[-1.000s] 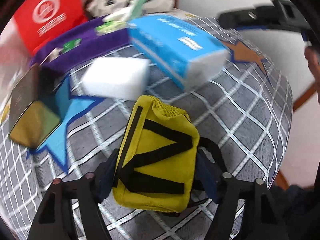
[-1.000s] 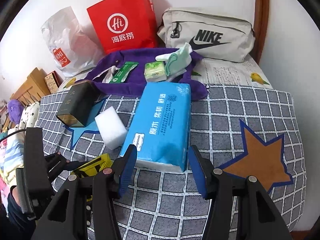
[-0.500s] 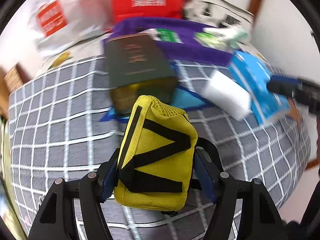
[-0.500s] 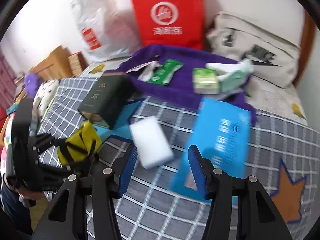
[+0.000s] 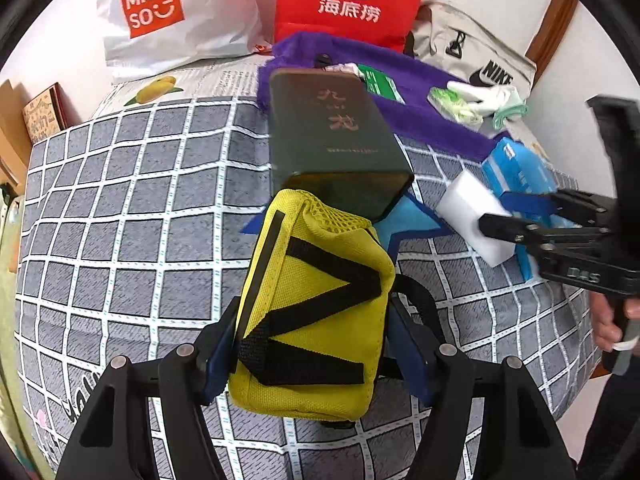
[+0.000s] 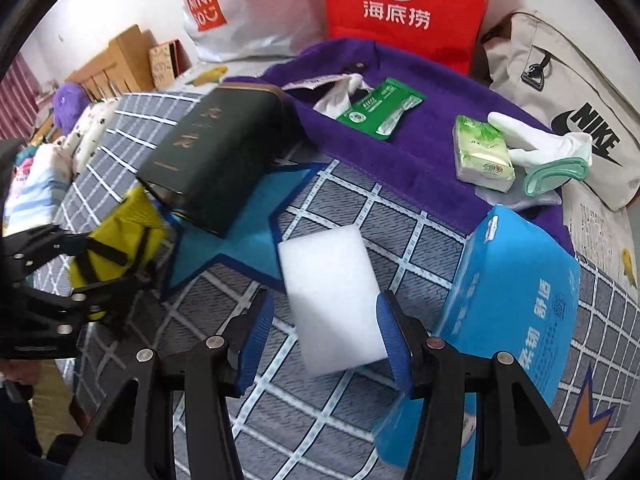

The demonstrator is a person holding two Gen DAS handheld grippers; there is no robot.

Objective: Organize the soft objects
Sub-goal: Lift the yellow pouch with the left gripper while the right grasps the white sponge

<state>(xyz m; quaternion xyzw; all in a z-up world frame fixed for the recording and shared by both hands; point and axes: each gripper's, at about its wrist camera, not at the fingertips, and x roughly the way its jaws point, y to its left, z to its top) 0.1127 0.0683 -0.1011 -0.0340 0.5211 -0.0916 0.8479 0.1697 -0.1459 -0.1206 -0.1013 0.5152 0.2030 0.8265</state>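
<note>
A: Status of yellow pouch (image 5: 312,308)?
B: Clamped between the pads of left gripper (image 5: 310,354), carried above checked bedspread (image 5: 132,208), in front of dark box (image 5: 336,136). Judged light, fabric-soft; side grip suitable.

A: White sponge (image 6: 332,300)?
B: Lying on bedspread beside blue tissue pack (image 6: 516,300). Judged very light, compressible. Grasp across long sides, gently.

A: Right gripper (image 6: 326,336)?
B: Unclenched, straddling the sponge; right pad near its edge, no squeeze visible.

A: Change from one second ago?
B: Then framing the tissue pack; now shifted to the sponge. Pouch grip unchanged.
</note>
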